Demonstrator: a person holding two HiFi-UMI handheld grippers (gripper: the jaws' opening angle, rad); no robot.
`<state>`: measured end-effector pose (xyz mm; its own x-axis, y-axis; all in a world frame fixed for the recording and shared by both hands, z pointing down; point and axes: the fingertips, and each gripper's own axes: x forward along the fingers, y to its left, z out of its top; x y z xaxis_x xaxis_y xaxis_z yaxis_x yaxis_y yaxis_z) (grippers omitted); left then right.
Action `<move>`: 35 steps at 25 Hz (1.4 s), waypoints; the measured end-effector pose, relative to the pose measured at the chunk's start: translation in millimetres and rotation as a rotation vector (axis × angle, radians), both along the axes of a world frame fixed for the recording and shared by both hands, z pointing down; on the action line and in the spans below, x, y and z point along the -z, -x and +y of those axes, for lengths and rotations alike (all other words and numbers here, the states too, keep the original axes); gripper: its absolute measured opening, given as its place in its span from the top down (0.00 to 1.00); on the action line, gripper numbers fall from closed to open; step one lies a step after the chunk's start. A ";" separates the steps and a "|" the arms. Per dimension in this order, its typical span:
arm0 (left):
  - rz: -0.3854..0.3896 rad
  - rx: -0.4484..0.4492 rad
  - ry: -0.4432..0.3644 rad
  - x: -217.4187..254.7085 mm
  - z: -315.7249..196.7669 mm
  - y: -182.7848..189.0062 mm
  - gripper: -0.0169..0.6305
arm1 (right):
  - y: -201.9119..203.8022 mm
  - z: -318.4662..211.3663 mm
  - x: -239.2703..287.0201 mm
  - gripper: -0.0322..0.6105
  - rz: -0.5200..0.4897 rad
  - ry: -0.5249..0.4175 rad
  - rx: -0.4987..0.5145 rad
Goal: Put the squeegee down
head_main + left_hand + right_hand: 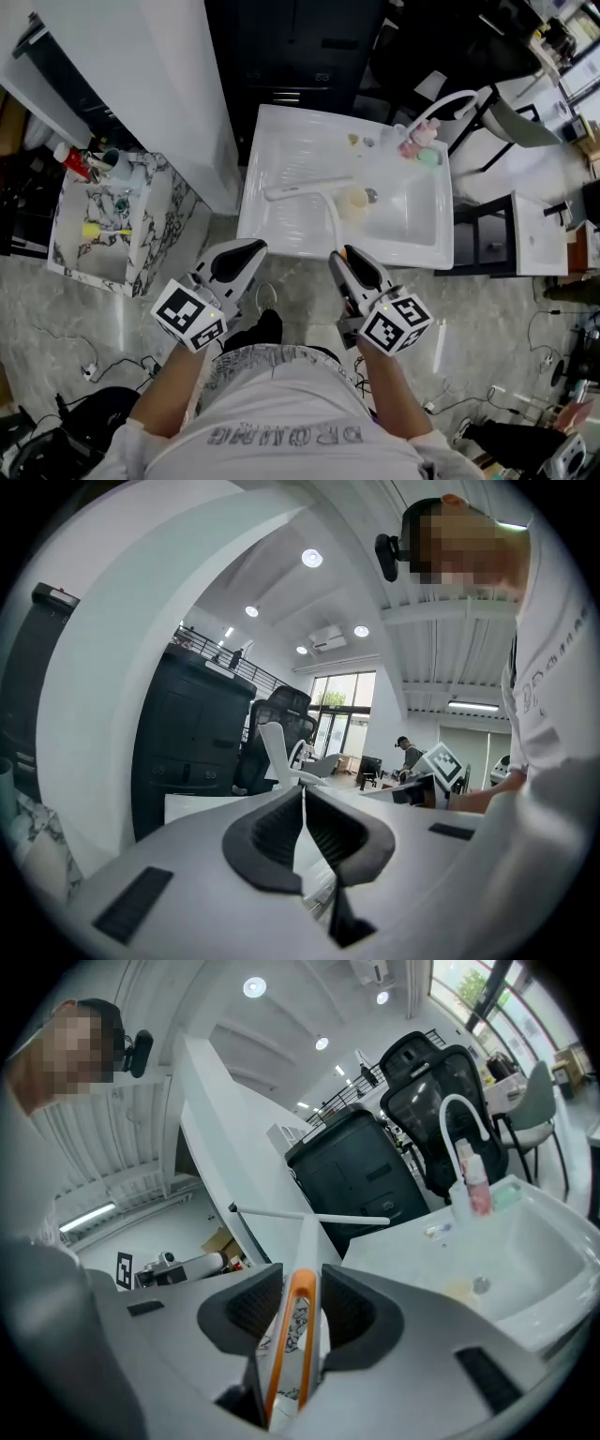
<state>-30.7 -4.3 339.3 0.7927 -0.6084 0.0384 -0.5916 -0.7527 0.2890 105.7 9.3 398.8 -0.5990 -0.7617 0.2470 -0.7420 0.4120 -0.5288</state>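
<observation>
The right tongs (302,1277) are clenched on the squeegee (309,188). They grip the lower part of its handle (304,1241), where an orange loop shows between the dark pads. The handle runs forward from the tongs over the near rim of the white sink (281,141). The blade (347,1218) lies crosswise at the far end, above the flat left part of the sink. It may be resting on that surface or hanging just over it; neither view settles this.

The left tongs (303,789) are clenched with nothing between them. They are held near the sink's near left corner, over the grey floor (84,309), well apart from the squeegee.

In the basin on the right, a pale yellow cup (353,202) sits just beside the blade's right end. A curved white faucet (448,101) rises at the far right corner, with a pink bottle (411,145) at its foot. To the left of the sink, past a white panel (178,84), a marbled stand (155,234) carries a red-capped bottle (73,161) and some small items.
</observation>
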 end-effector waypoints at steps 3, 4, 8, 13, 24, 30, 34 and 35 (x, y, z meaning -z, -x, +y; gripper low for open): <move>0.005 0.000 0.004 -0.6 -14.8 12.2 0.93 | 12.3 -15.3 2.2 0.73 0.009 0.000 0.003; 0.007 0.000 0.005 -0.6 -19.9 16.3 0.93 | 16.3 -20.1 2.9 0.73 0.013 0.000 0.003; 0.019 0.000 0.001 0.0 -38.0 30.7 0.93 | 29.4 -36.5 3.9 0.73 0.025 0.001 0.001; 0.024 -0.005 0.002 -3.0 -52.7 42.2 0.93 | 39.5 -48.3 -0.1 0.73 0.036 0.009 -0.010; 0.038 0.028 0.012 -6.0 -73.5 60.7 0.93 | 51.3 -71.7 -7.2 0.73 0.063 0.023 0.002; 0.035 0.069 0.010 -5.4 -87.5 68.4 0.93 | 57.7 -87.7 -11.8 0.73 0.076 0.037 0.034; 0.031 0.108 0.012 -4.4 -94.9 73.0 0.93 | 58.3 -101.4 -15.0 0.73 0.075 0.035 0.063; 0.029 0.116 0.015 -4.8 -96.9 73.8 0.93 | 58.6 -105.5 -15.8 0.73 0.079 0.033 0.070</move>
<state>-104.6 -101.2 344.1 0.7179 -0.6957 0.0261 -0.6658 -0.6751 0.3178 47.1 -96.2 414.6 -0.6284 -0.7090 0.3202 -0.7518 0.4477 -0.4840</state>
